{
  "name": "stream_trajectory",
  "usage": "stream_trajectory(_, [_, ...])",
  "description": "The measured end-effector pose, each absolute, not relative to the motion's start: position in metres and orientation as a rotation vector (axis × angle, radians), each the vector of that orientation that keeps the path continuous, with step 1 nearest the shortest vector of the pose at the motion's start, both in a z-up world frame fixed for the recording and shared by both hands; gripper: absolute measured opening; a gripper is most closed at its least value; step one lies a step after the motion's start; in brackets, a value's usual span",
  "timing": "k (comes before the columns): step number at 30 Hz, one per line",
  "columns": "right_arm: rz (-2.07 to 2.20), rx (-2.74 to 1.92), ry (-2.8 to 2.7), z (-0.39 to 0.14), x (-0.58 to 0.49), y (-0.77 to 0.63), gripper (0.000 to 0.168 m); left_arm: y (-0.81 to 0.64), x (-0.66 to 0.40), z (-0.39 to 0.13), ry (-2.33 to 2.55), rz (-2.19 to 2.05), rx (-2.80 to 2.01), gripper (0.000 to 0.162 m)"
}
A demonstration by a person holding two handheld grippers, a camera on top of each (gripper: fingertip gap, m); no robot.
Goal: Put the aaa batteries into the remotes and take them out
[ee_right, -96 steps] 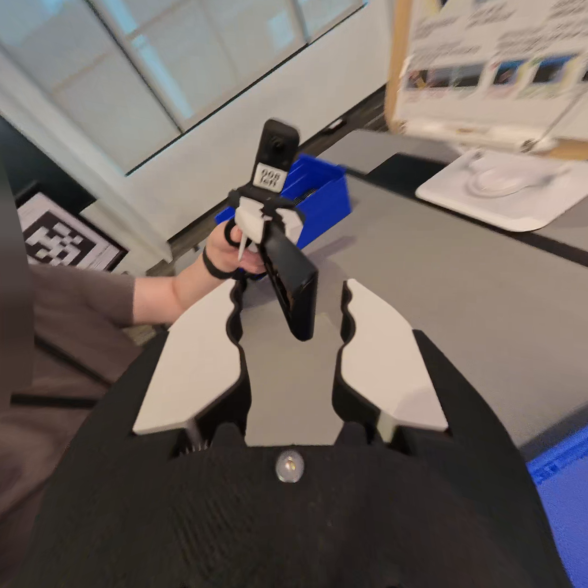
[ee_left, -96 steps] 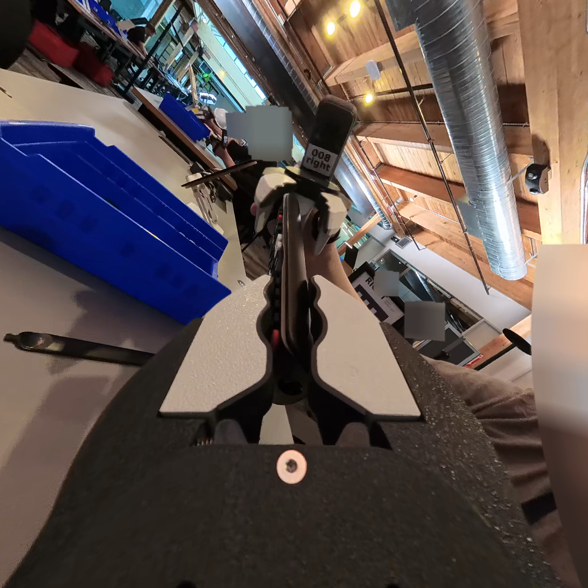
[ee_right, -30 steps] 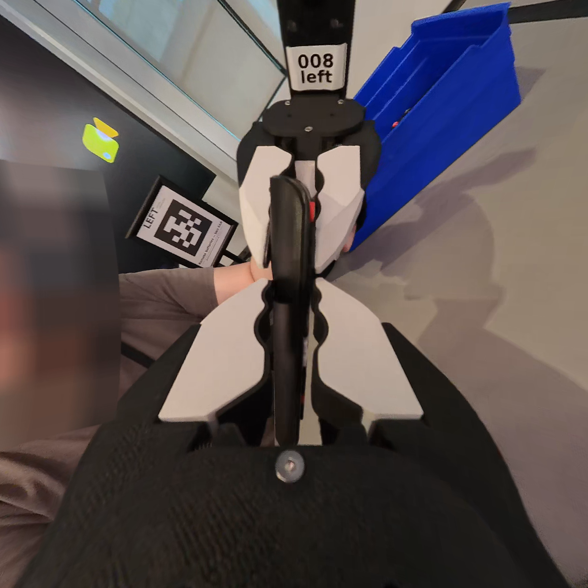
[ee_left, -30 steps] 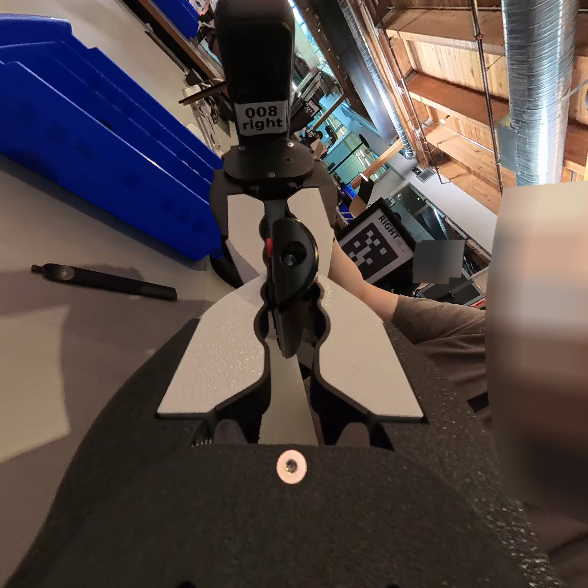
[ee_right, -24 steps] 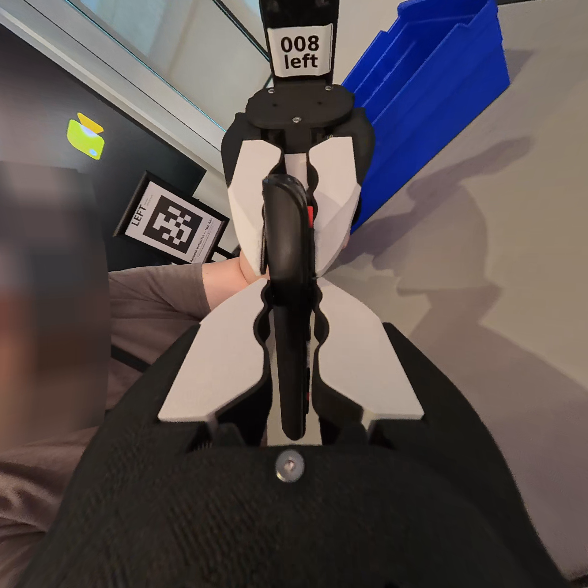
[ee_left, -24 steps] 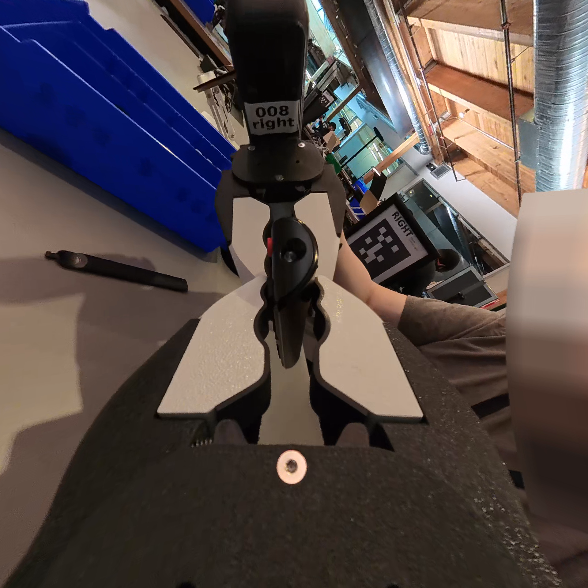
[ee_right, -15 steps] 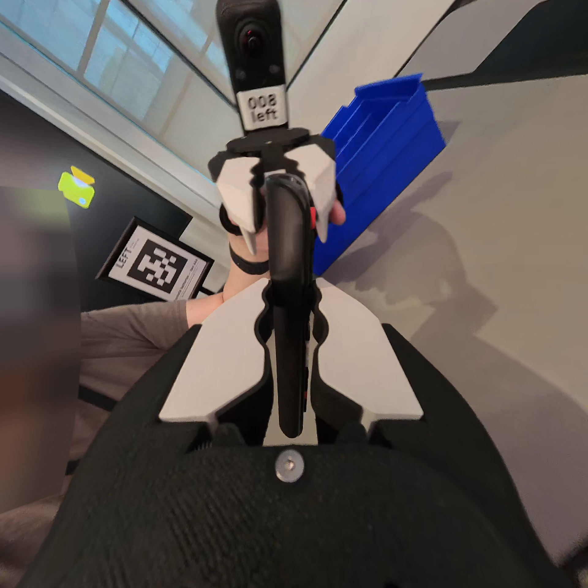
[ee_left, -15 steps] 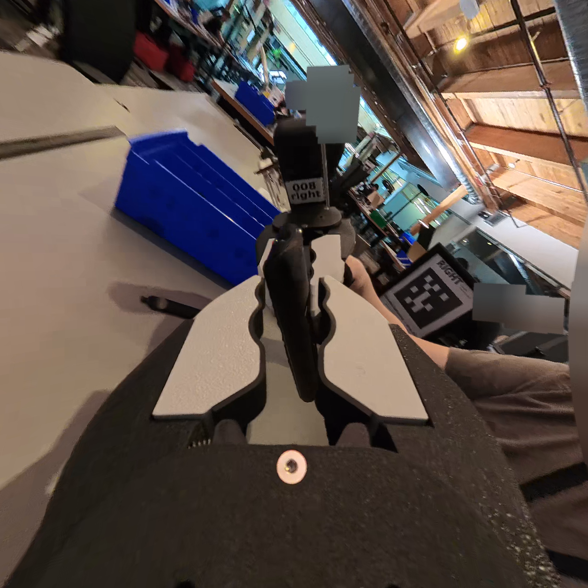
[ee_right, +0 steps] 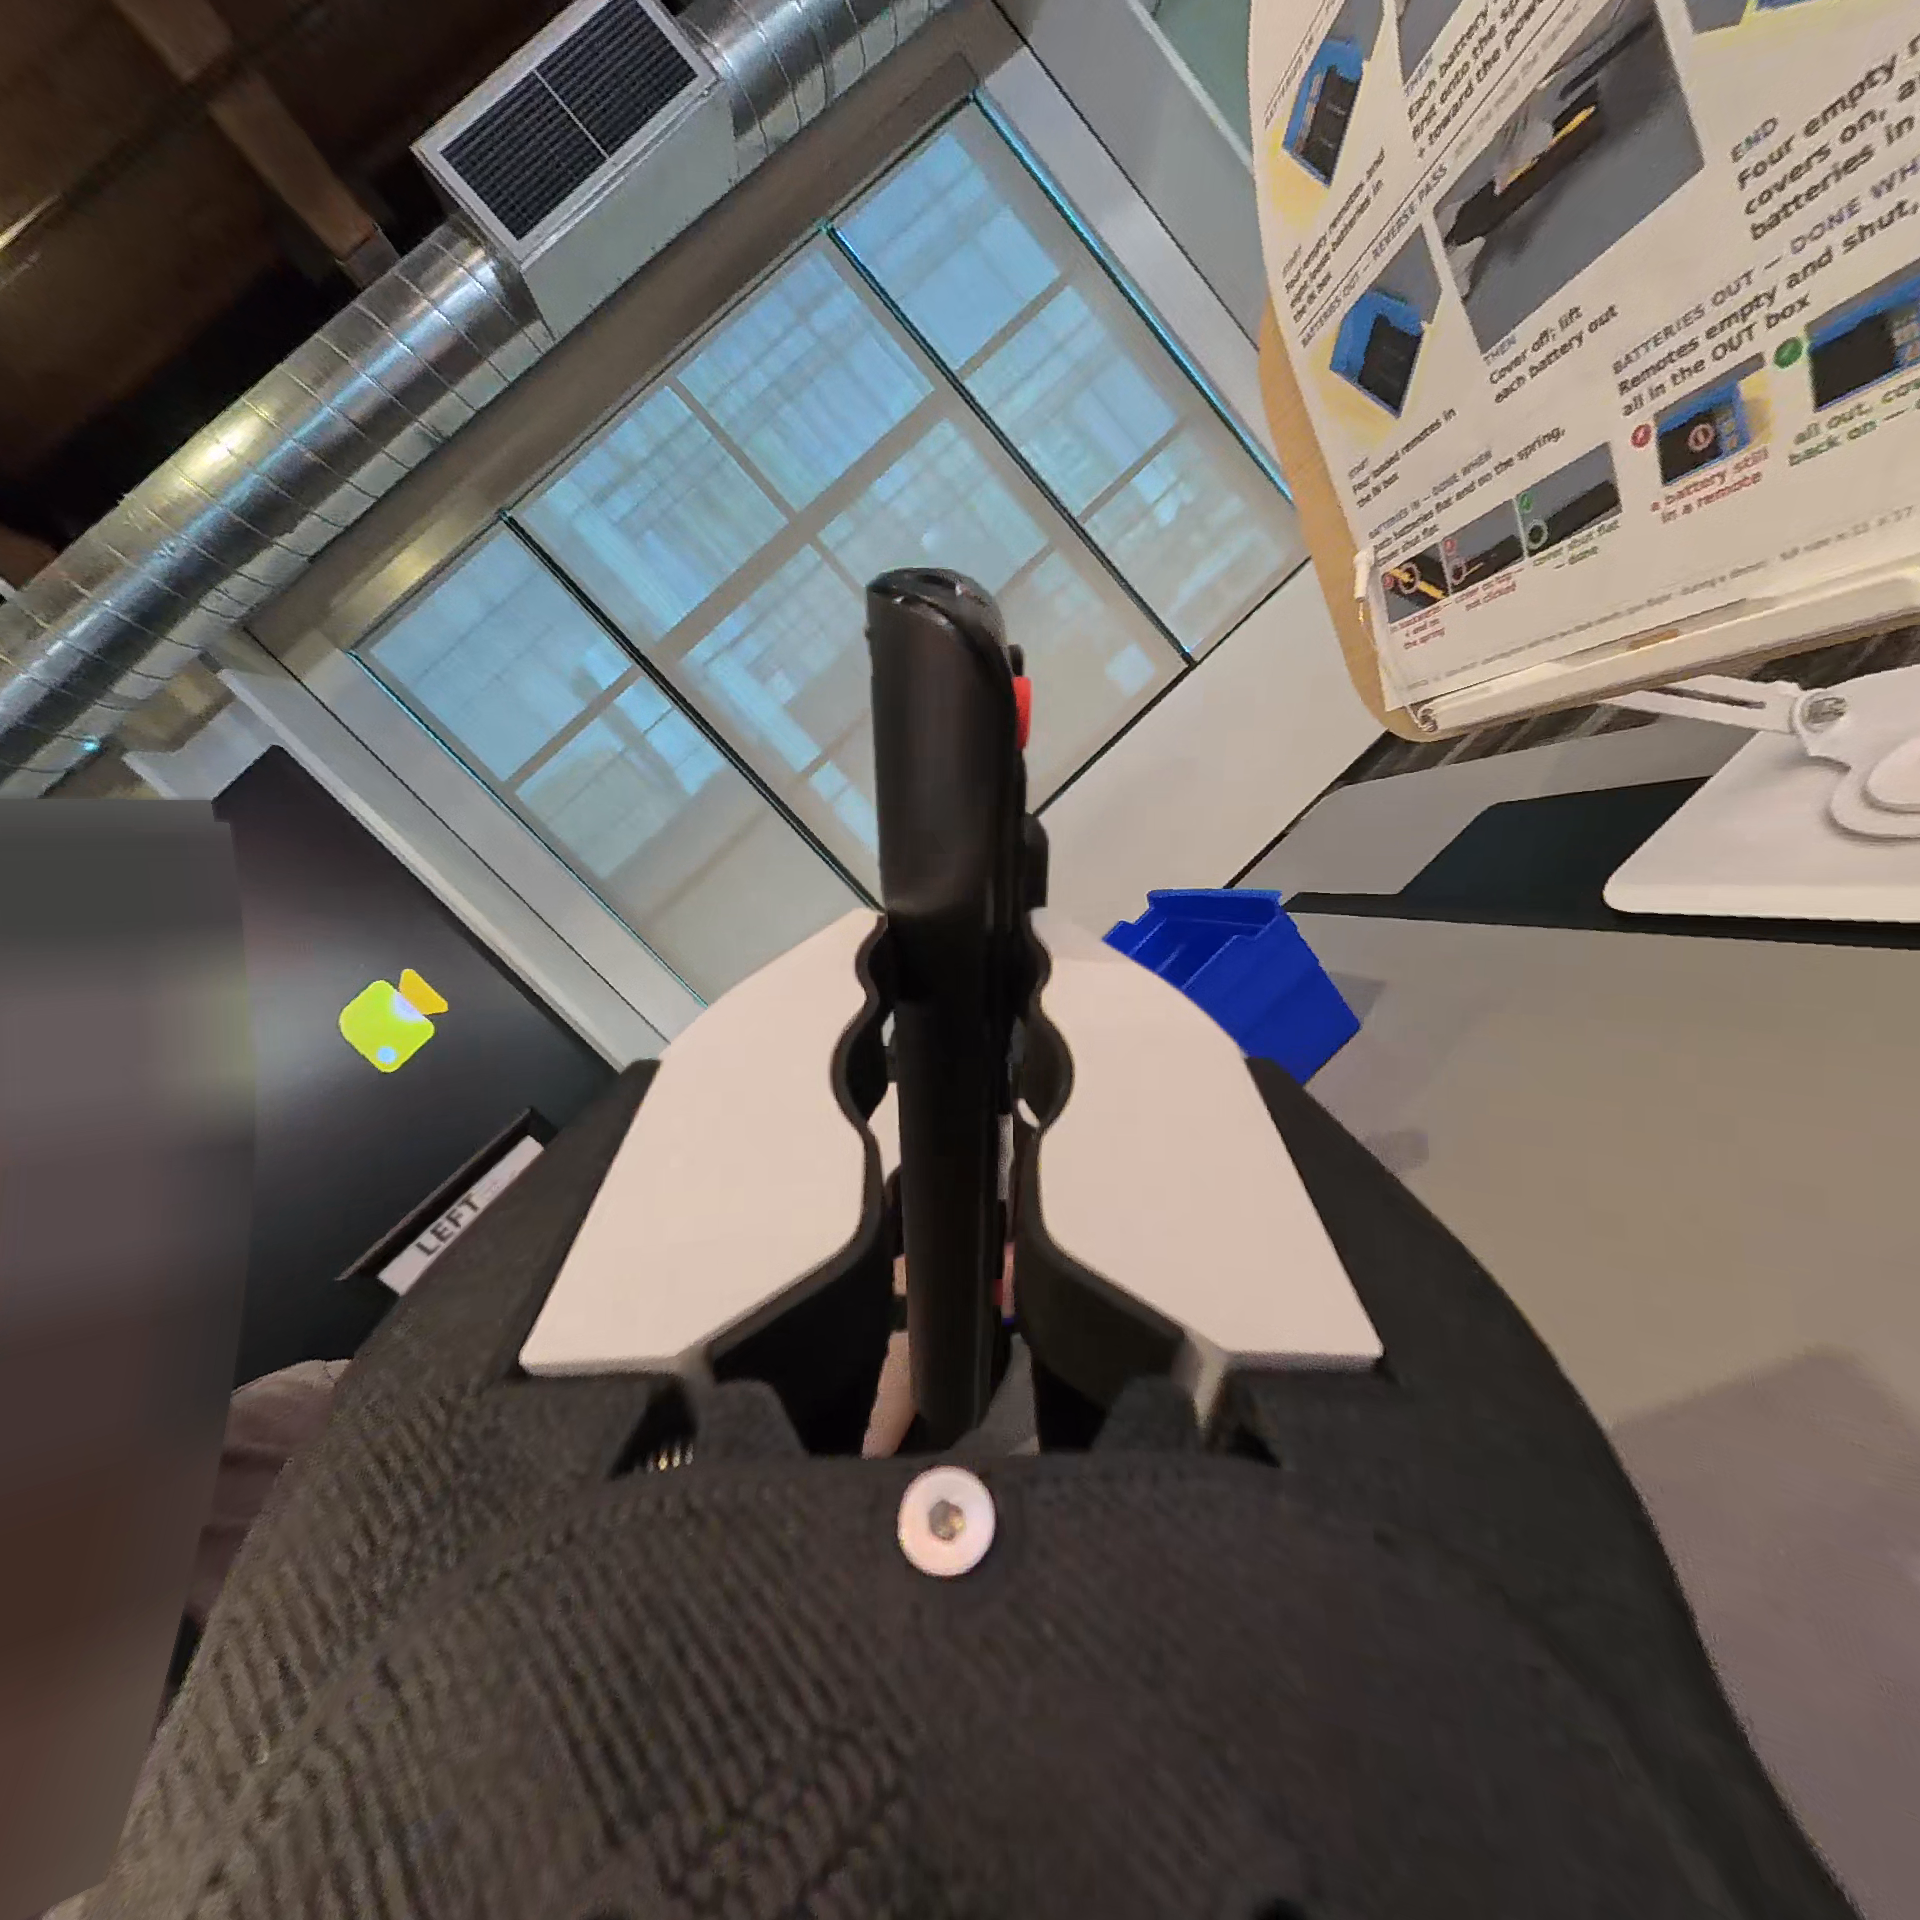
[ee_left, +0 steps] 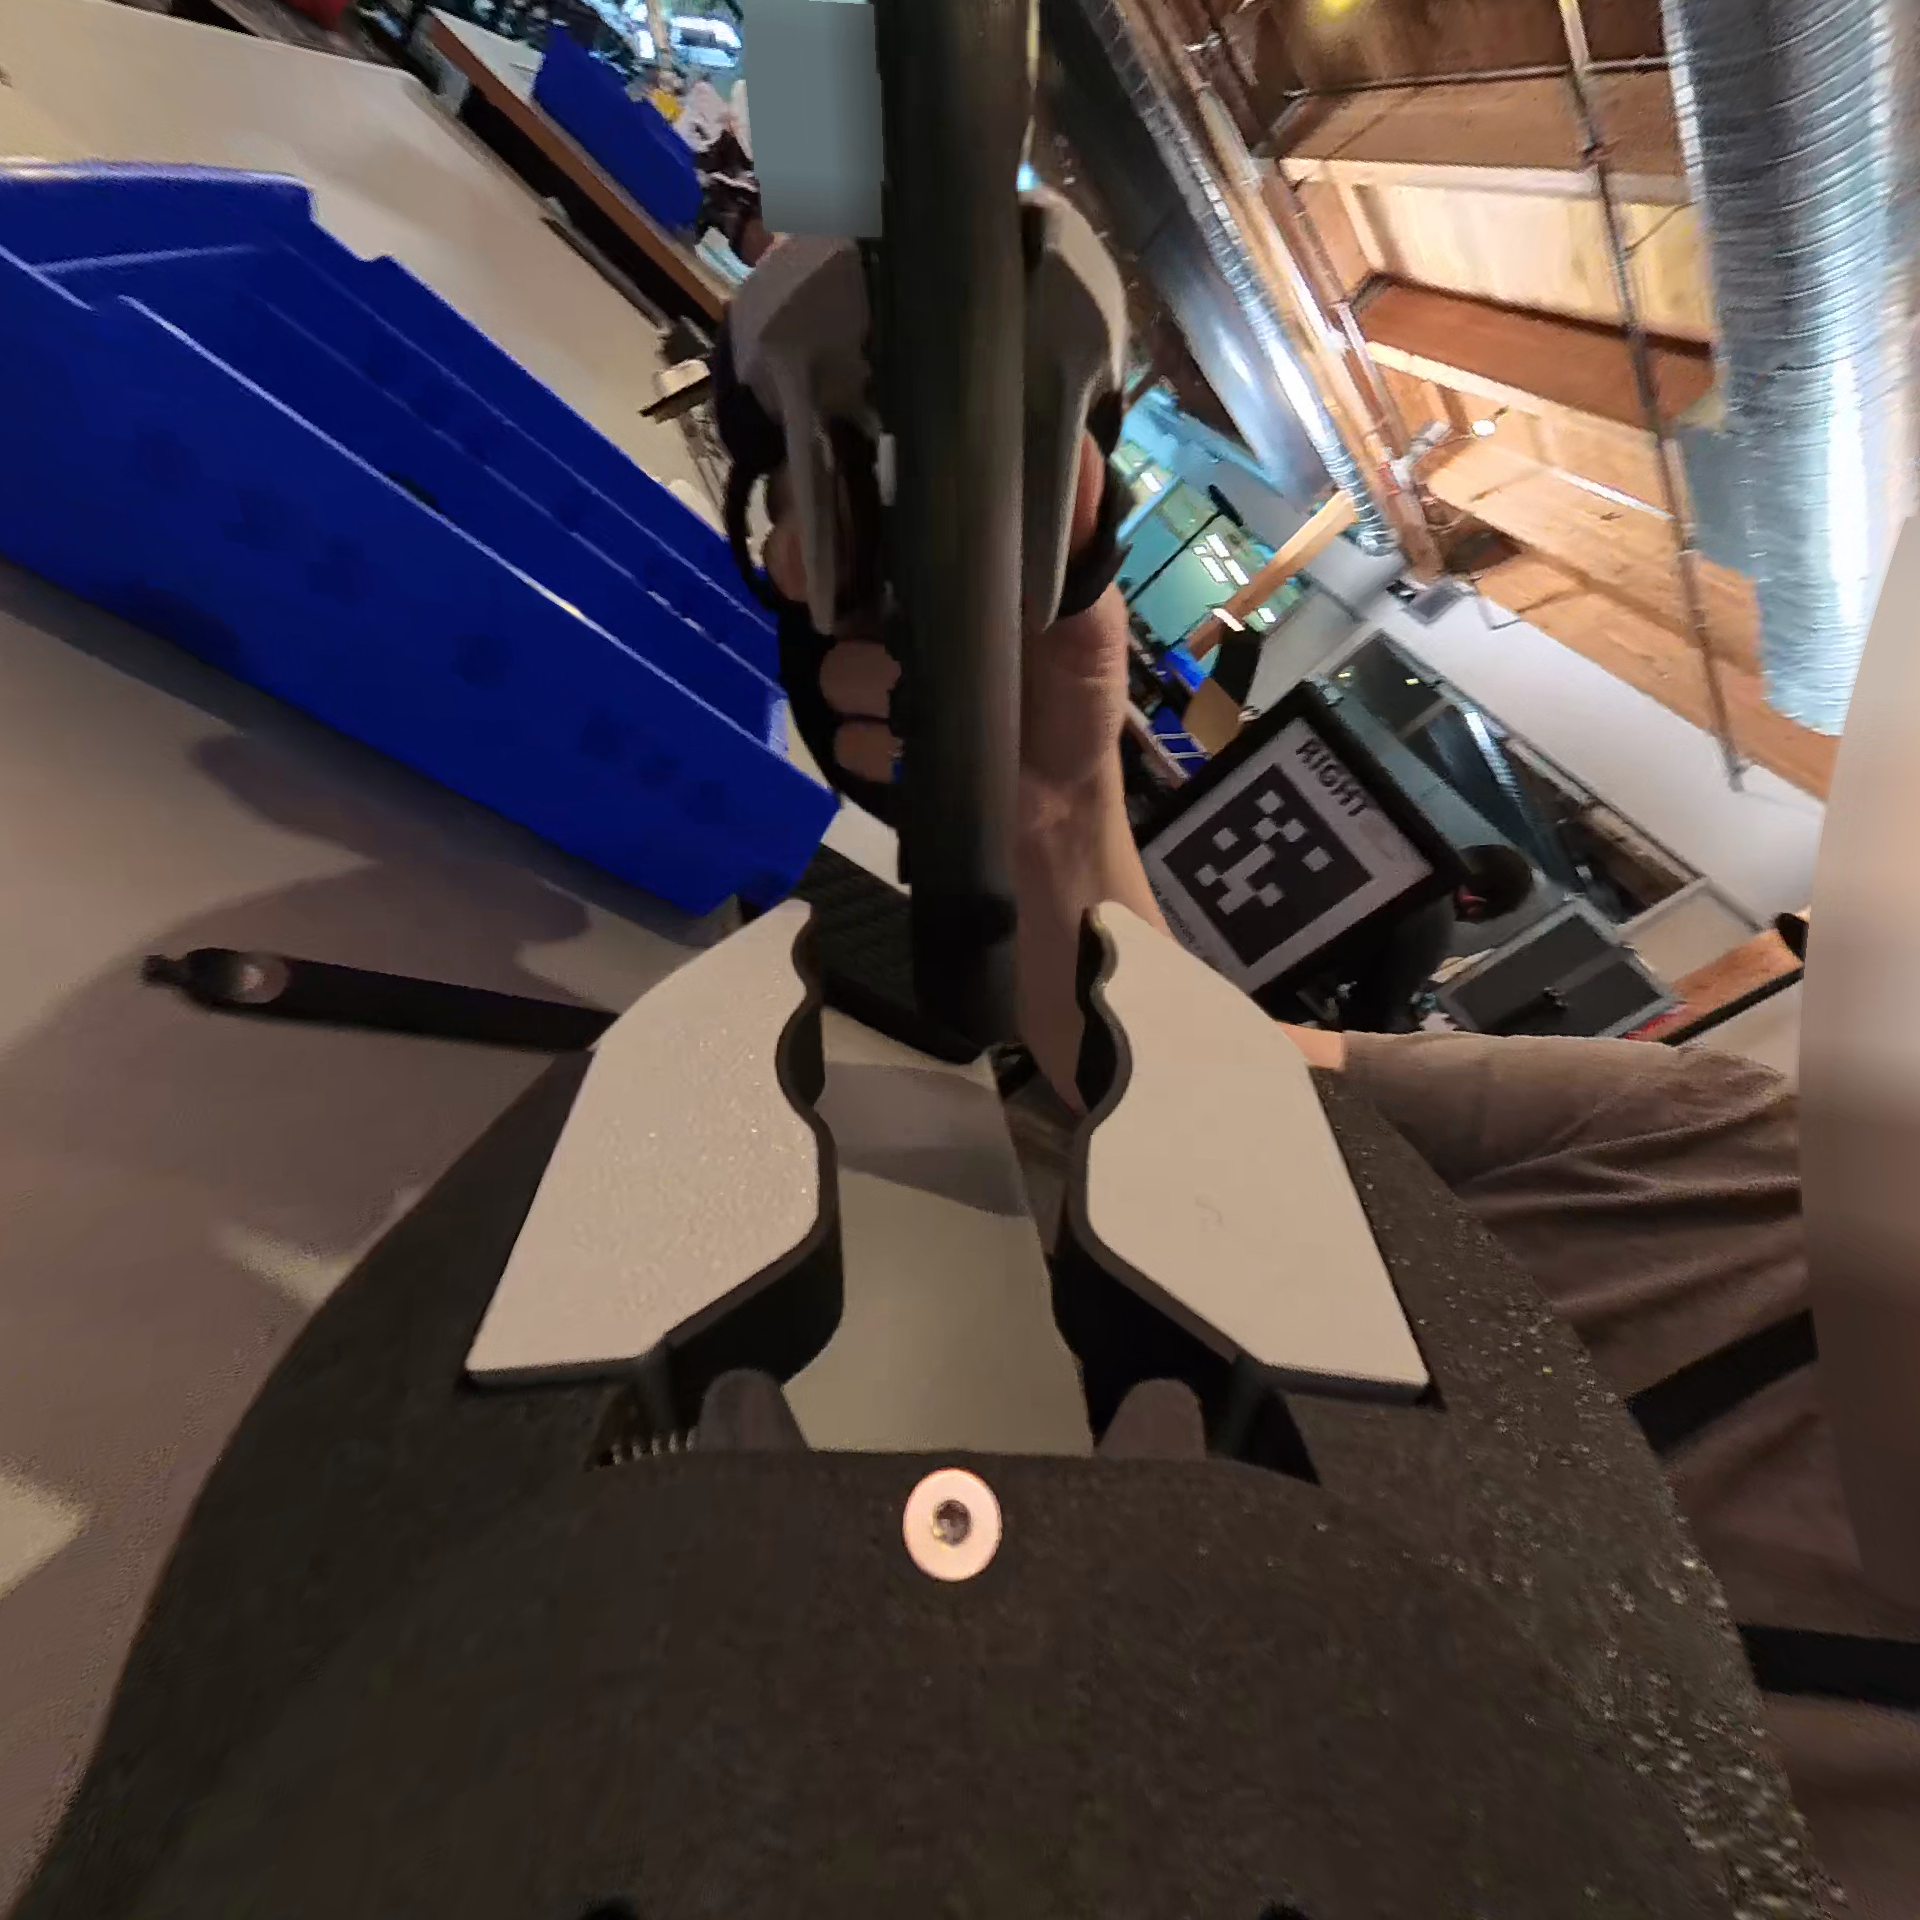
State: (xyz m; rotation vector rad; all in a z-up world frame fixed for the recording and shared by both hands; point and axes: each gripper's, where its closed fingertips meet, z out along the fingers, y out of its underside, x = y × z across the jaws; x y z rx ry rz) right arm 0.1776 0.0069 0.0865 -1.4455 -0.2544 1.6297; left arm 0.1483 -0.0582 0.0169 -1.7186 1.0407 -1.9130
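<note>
right tongs (ee_right: pixel 951 997) clamp the remote (ee_right: pixel 940 935); left tongs (ee_left: pixel 951 977) seemingly empty, parted.

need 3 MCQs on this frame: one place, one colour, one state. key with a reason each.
1. In the left wrist view, where is the blue bin?
A) on the table, left of the remote
B) on the floor
C) stacked on the remote

2. What colour is the button on the remote's edge?
A) green
B) red
C) white

3. The left gripper is:
A) shut on the remote
B) shut on a battery
C) open

Key: 1A, the bin sits on the table beside the held remote. 2B, the red button shows in the right wrist view. 3C, its fingers stand apart, and the right gripper clamps the remote.
</note>
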Motion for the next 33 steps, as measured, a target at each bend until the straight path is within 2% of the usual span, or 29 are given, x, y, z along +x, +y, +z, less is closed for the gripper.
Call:
stream_trajectory(7, [1.689, -1.44, -0.188, 0.077, 0.173, 0.013, 0.022, -0.067, 0.159, 0.008, 1.069, -1.953, -1.731, 0.02])
stream_trajectory(14, [1.751, -1.433, -0.195, 0.072, 0.176, 0.011, 0.025, -0.069, 0.157, 0.002, 1.092, -1.968, -1.783, 0.019])
stream_trajectory(16, [1.76, -1.429, -0.186, 0.076, 0.181, 0.012, 0.042, -0.072, 0.157, 0.002, 1.116, -1.968, -1.786, 0.019])
stream_trajectory(21, [1.653, -1.483, -0.231, 0.083, 0.195, 0.015, 0.047, -0.08, 0.155, -0.001, 1.177, -1.982, -1.815, 0.019])
stream_trajectory(24, [1.621, -1.563, -0.294, 0.079, 0.193, 0.011, 0.044, -0.081, 0.156, -0.005, 1.191, -1.979, -1.835, 0.019])
stream_trajectory(25, [1.618, -1.579, -0.321, 0.077, 0.191, 0.009, 0.031, -0.081, 0.156, -0.007, 1.198, -1.973, -1.837, 0.019])
stream_trajectory(26, [1.611, -1.587, -0.325, 0.076, 0.19, 0.009, 0.026, -0.082, 0.156, -0.007, 1.208, -1.968, -1.834, 0.019])
stream_trajectory(30, [1.678, -1.576, -0.235, 0.072, 0.194, 0.015, 0.025, -0.075, 0.155, -0.007, 1.209, -1.88, -1.833, 0.021])
stream_trajectory(33, [1.755, -1.595, -0.167, 0.062, 0.194, 0.026, 0.025, -0.056, 0.14, -0.008, 1.204, -1.64, -1.887, 0.027])
